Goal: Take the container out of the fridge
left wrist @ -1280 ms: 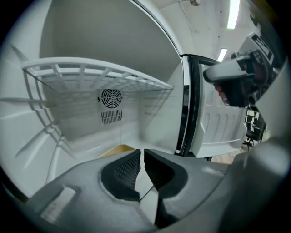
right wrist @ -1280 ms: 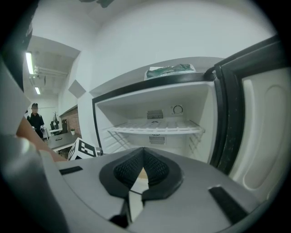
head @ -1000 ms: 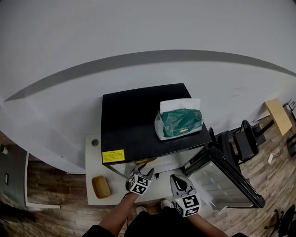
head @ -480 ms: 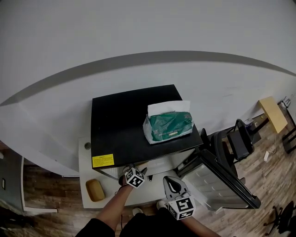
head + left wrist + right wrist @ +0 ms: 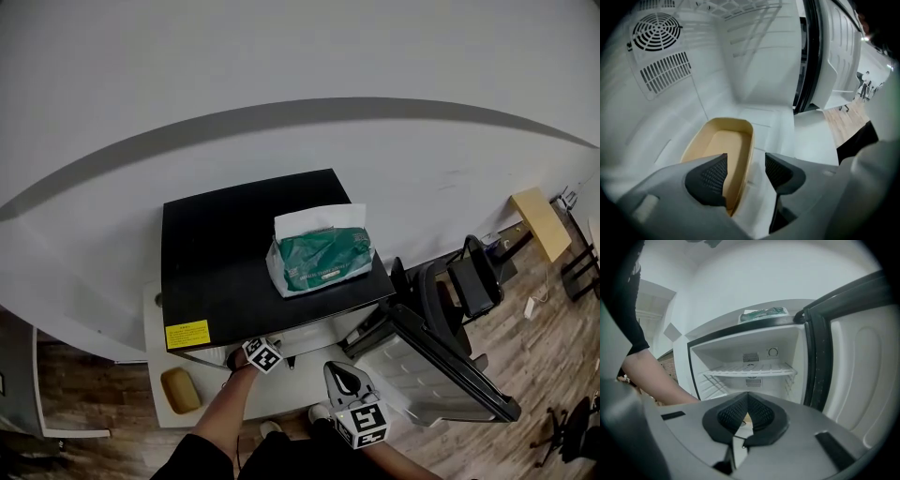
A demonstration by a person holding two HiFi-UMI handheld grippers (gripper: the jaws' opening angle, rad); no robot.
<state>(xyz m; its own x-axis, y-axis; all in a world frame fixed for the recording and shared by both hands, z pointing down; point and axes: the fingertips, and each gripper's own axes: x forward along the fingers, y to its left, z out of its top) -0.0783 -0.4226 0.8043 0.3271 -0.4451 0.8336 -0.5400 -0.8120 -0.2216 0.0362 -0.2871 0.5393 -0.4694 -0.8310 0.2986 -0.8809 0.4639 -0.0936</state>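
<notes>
A tan open container [image 5: 719,150] lies on the floor of the white fridge compartment [image 5: 754,84]. My left gripper [image 5: 745,171] is reached inside and stands open, with the container's right rim between its jaws and neither pad pressing on it. In the head view only its marker cube [image 5: 262,354] shows, under the front edge of the black fridge top [image 5: 234,244]. My right gripper [image 5: 747,412] is shut and empty, held back in front of the open fridge, low in the head view [image 5: 343,377].
The fridge door [image 5: 441,375] hangs open to the right. A green tissue pack [image 5: 319,261] lies on the fridge top. A wire shelf [image 5: 750,370] spans the compartment. A tan object [image 5: 180,389] sits on the white base left of the fridge. A black chair [image 5: 469,286] stands at the right.
The left gripper has gone further in under the fridge top, so its jaws no longer show in the head view. The head view has shifted, so the fridge sits further left.
</notes>
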